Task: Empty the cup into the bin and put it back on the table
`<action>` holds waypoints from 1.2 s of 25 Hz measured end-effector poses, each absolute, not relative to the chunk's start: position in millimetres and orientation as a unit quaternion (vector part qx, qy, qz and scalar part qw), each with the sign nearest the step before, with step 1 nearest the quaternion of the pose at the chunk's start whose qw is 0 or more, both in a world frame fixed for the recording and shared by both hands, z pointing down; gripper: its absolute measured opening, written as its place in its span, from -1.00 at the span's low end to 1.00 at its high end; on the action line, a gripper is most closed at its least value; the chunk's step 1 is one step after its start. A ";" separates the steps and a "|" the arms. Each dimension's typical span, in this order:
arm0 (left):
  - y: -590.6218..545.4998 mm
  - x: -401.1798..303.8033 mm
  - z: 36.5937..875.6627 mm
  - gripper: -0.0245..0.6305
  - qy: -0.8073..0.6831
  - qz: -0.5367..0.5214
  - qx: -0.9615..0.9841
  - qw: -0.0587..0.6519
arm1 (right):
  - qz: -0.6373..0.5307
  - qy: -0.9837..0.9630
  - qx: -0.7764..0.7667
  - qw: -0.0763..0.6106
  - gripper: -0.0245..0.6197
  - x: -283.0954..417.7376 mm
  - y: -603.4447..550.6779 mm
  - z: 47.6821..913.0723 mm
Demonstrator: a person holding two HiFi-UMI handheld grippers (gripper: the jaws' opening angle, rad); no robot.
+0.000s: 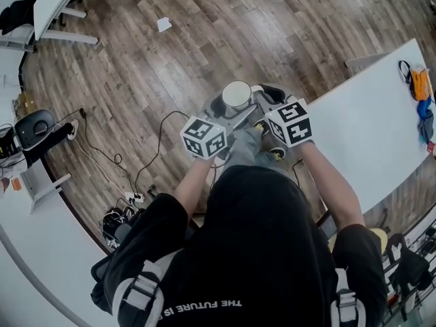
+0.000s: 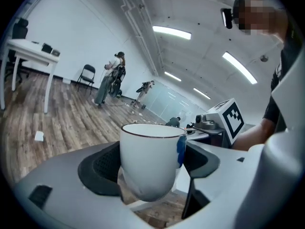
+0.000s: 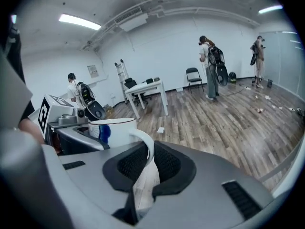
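Surrounding cup (image 1: 236, 94): floor cables (image 1: 158, 148), paper scrap (image 1: 163, 24), table (image 1: 381, 114).

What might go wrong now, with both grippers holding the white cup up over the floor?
The right gripper pinches only the thin handle, so the cup may twist loose. The left gripper squeezes its rounded body, which might slip. It hangs over wooden floor, off the table; a drop would likely break it.

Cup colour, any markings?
White cup, thin dark rim line, blue patch on its side; clearest in the left gripper view.
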State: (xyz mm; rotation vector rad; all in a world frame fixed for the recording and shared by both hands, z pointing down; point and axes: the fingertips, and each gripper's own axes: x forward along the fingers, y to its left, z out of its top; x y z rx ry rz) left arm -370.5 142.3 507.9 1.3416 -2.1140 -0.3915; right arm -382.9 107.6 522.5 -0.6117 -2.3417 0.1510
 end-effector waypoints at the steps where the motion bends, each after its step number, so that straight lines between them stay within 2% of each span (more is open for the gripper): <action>1: 140.3 -371.7 492.0 0.24 -0.803 -0.132 0.515 0.271 | 0.053 -0.915 -0.239 0.320 -0.76 -384.5 105.7 505.6; 6: 120.2 -363.3 421.3 0.24 -0.811 -0.054 0.568 0.132 | 0.022 -0.961 -0.210 0.180 -0.76 -375.8 83.8 432.1; 13: 29.3 -343.0 386.9 0.24 -0.734 -0.058 0.670 0.097 | 0.012 -0.984 -0.095 0.151 -0.76 -344.1 -8.7 394.0; 22: -167.5 -150.2 367.5 0.24 -0.519 -0.037 0.850 0.084 | 0.033 -0.978 0.142 0.149 -0.76 -133.9 -198.4 373.1; 27: -211.3 -38.0 368.9 0.24 -0.421 -0.025 0.903 0.085 | 0.052 -0.954 0.254 0.150 -0.76 -15.4 -237.9 375.0; 30: -218.9 4.3 377.4 0.24 -0.394 -0.014 0.915 0.085 | 0.062 -0.945 0.285 0.146 -0.76 27.8 -244.9 383.0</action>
